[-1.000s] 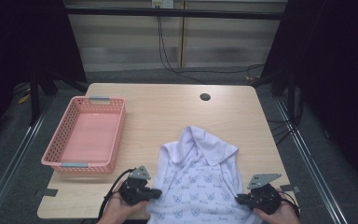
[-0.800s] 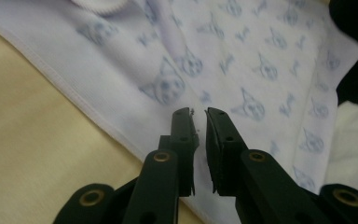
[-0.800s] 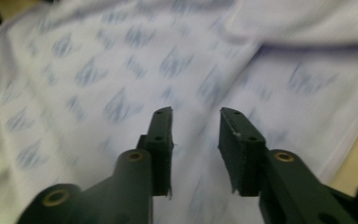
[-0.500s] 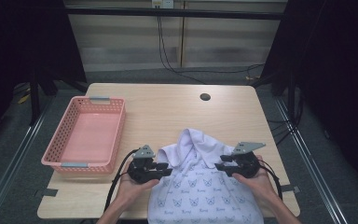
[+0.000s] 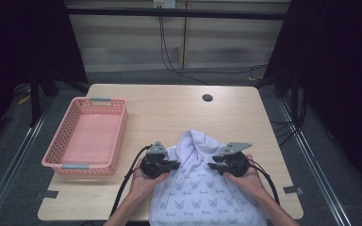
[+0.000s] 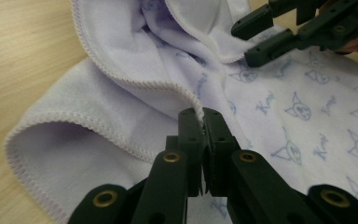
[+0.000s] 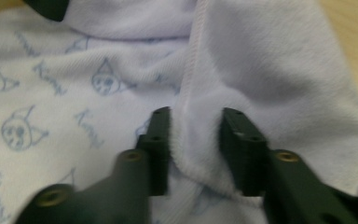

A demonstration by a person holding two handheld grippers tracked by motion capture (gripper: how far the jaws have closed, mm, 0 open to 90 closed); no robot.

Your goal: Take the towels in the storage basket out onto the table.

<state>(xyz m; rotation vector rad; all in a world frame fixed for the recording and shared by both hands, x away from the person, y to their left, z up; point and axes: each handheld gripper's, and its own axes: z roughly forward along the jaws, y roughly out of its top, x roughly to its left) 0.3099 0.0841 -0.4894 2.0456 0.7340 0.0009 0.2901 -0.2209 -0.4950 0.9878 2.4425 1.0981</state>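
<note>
Left claw: I am holding my left gripper [image 5: 173,165] over the near half of the table [image 5: 169,108], its jaws pinched tight on the stitched hem of the white garment [image 5: 202,188] (in the left gripper view the hem [image 6: 196,108] is running right into the closed jaws).

Right claw: my right gripper [image 5: 213,165] is facing the left one across the cloth, its jaws standing apart with a thick fold of the garment [image 7: 205,140] sitting between them; I cannot tell whether they are pressing it yet.

Garment: it is lying at the near edge of the table, right of centre, printed with small blue cat faces [image 7: 106,77], and its far part is bunching up into a peak between my two claws.

Hands: my left hand [image 5: 147,181] and right hand [image 5: 245,176] are coming in from the near edge, one either side of the cloth.

Around: a pink basket [image 5: 68,136] is sitting along the left edge of the table, well apart from the garment; a dark round hole [image 5: 207,98] is showing near the far edge.

In the way: folded cloth is covering the wood between the claws, and the right gripper [image 6: 279,32] is hanging just beyond the fold in the left gripper view.
</note>
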